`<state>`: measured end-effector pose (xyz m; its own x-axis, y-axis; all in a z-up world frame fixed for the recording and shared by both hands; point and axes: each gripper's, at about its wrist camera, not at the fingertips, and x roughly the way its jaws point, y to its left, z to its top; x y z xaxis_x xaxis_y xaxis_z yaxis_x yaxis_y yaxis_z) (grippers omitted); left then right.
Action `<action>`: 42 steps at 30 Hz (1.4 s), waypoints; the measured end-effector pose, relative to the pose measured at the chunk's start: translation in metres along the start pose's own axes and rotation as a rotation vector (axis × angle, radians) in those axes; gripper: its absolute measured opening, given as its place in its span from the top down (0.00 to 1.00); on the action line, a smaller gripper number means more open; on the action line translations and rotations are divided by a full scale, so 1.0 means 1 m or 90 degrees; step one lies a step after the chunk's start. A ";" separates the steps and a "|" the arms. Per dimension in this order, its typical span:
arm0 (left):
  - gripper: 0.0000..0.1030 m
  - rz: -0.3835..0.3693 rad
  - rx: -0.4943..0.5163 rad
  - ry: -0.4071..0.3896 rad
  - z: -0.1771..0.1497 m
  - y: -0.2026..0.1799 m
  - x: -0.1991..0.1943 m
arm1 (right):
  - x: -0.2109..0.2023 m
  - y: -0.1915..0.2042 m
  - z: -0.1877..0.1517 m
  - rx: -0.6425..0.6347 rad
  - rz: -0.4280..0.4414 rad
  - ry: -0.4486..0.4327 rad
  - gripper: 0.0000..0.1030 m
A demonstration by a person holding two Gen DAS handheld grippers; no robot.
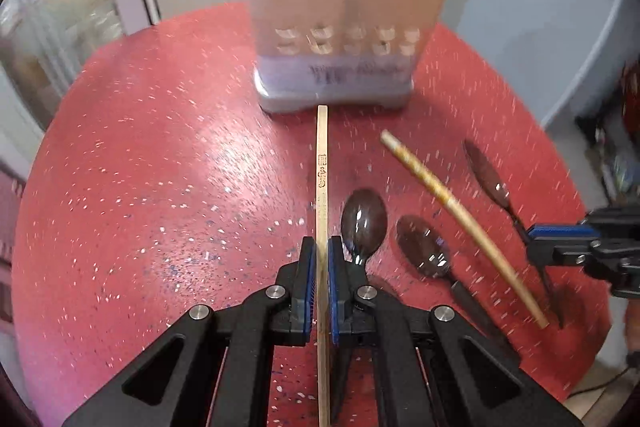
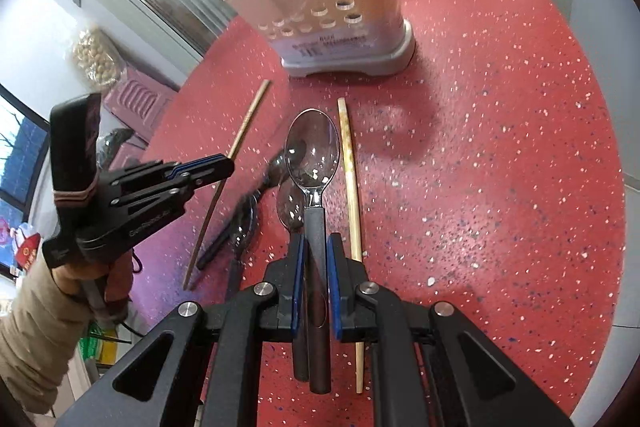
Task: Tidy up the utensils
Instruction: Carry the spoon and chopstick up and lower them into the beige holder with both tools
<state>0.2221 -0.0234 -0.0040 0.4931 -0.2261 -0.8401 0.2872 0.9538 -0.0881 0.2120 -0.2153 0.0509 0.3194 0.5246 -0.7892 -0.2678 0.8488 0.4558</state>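
My left gripper [image 1: 321, 251] is shut on a plain wooden chopstick [image 1: 322, 163] that points toward the beige utensil holder [image 1: 340, 39]; the holder has chopsticks standing in it. My right gripper [image 2: 317, 247] is shut on the dark handle of a clear plastic spoon [image 2: 313, 147] and holds it above the red table. A second, patterned chopstick [image 2: 351, 171] lies on the table to the right of that spoon. Two more clear spoons [image 1: 365, 223] [image 1: 424, 247] lie on the table beside the left gripper. The right gripper also shows in the left wrist view [image 1: 560, 243].
The red speckled round table [image 2: 500, 147] has bare surface to the right of the holder [image 2: 328, 15]. The left gripper and the hand holding it [image 2: 132, 191] are at the left in the right wrist view. Glass cabinets and a wall stand beyond the table edge.
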 end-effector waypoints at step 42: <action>0.68 -0.018 -0.201 -0.378 0.219 0.054 -0.078 | -0.023 0.042 0.228 -0.118 0.013 -0.229 0.88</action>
<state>0.3788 0.0022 0.1733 0.8826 -0.2368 -0.4062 0.0980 0.9376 -0.3337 0.4007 -0.1769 0.1821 0.6008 0.5587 -0.5717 -0.4266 0.8290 0.3617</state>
